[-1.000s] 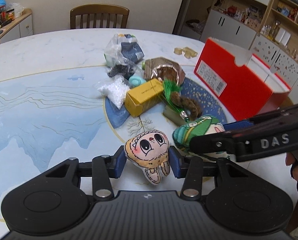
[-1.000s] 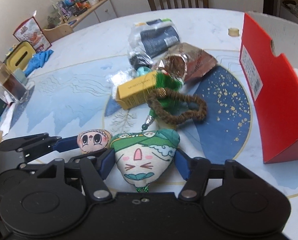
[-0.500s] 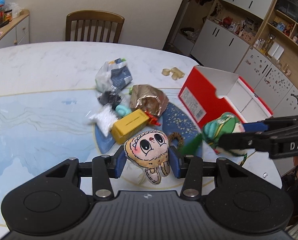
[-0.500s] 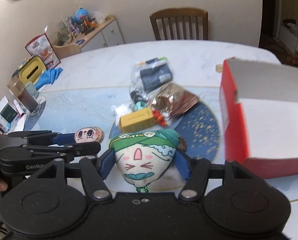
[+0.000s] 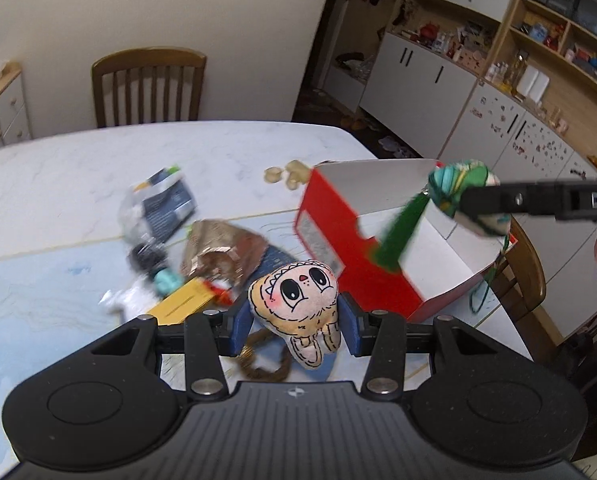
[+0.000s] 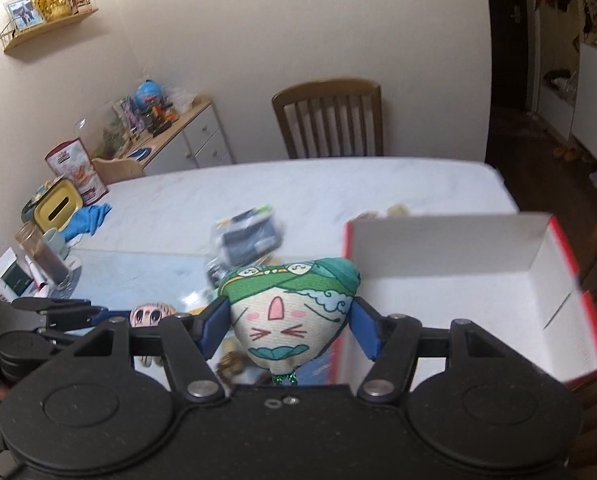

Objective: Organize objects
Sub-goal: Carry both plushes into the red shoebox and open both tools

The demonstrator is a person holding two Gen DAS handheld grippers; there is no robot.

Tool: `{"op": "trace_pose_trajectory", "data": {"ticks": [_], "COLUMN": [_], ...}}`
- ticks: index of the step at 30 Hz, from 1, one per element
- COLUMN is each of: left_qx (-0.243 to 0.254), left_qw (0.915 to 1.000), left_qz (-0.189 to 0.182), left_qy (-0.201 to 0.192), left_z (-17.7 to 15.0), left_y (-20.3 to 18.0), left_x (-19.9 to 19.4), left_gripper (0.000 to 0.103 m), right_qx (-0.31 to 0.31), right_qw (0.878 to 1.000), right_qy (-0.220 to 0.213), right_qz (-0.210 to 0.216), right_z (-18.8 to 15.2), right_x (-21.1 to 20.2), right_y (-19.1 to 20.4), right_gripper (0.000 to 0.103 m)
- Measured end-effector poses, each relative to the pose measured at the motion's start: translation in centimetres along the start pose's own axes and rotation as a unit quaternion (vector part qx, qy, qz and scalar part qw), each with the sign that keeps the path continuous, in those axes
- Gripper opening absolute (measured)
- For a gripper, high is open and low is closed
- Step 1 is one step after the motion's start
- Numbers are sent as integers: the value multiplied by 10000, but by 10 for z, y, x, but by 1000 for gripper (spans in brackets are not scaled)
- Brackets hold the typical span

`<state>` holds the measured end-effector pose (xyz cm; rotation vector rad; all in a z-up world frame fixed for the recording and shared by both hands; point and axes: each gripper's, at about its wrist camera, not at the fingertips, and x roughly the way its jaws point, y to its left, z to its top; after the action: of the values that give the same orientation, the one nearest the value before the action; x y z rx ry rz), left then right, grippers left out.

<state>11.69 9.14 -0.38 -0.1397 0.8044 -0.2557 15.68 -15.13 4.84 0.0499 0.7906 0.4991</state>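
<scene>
Left wrist view is showing the left gripper [image 5: 294,320] with its fingers [image 5: 240,322] pressing in on a cream plush doll with big eyes [image 5: 296,306], which is hanging clear of the worktop [image 5: 58,184]. Just below the fingers a brown braided cord loop [image 5: 264,364] is lying on the worktop. A little ahead and to the left of the fingers a yellow carton [image 5: 182,304], a teal bit, a crinkled foil packet [image 5: 222,252] and a clear bag with a dark pouch [image 5: 162,204] are sitting in a loose heap, blurred. Ahead and to the right of the fingers the open red shoebox [image 5: 326,240] is standing, its white inside looking empty as far as can be seen. The right gripper [image 5: 474,204] is reaching in from the right over the box.

Right wrist view is showing the right gripper [image 6: 290,320] with its fingers [image 6: 364,328] clamping a green-turbaned plush doll [image 6: 288,312], its green tassel dangling. The shoebox [image 6: 450,264] is lying just ahead and to the right of these fingers, open side up. The left gripper [image 6: 98,312] and its doll [image 6: 152,314] are showing to the left.

By my reading the tidying is only beginning: both dolls are lifted and being carried towards the box, neither is inside yet, and the cord, carton, packet, bag and small pale pieces [image 5: 288,172] beyond the box are all waiting on the worktop. The wooden chair [image 5: 148,88] is standing furthest back.
</scene>
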Motion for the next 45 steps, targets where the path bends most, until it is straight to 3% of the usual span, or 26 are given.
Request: {"op": "trace_pose_trajectory", "data": {"ticks": [12, 21, 26, 36, 45], "left_qx": [467, 619, 852, 846, 825], "left_qw": [9988, 9974, 9950, 9888, 9826], "left_qz": [-2, -34, 160, 446, 580], "left_qy": [147, 368, 494, 1146, 1560], "left_z": [52, 77, 85, 86, 84], "left_y": [-87, -137, -155, -157, -160], "left_x": [59, 117, 154, 226, 266], "left_gripper": [45, 45, 45, 45, 45], "right_qx": [-93, -7, -52, -464, -967], "right_qw": [9990, 9982, 9981, 9970, 9892], "right_qy": [-289, -216, -120, 349, 1001], "right_qz": [-331, -556, -607, -521, -458], "right_z": [19, 13, 7, -13, -31], "right_x": [-11, 0, 13, 48, 78], "right_y": [-93, -157, -183, -194, -185], "right_gripper": [64, 64, 64, 64, 64]}}
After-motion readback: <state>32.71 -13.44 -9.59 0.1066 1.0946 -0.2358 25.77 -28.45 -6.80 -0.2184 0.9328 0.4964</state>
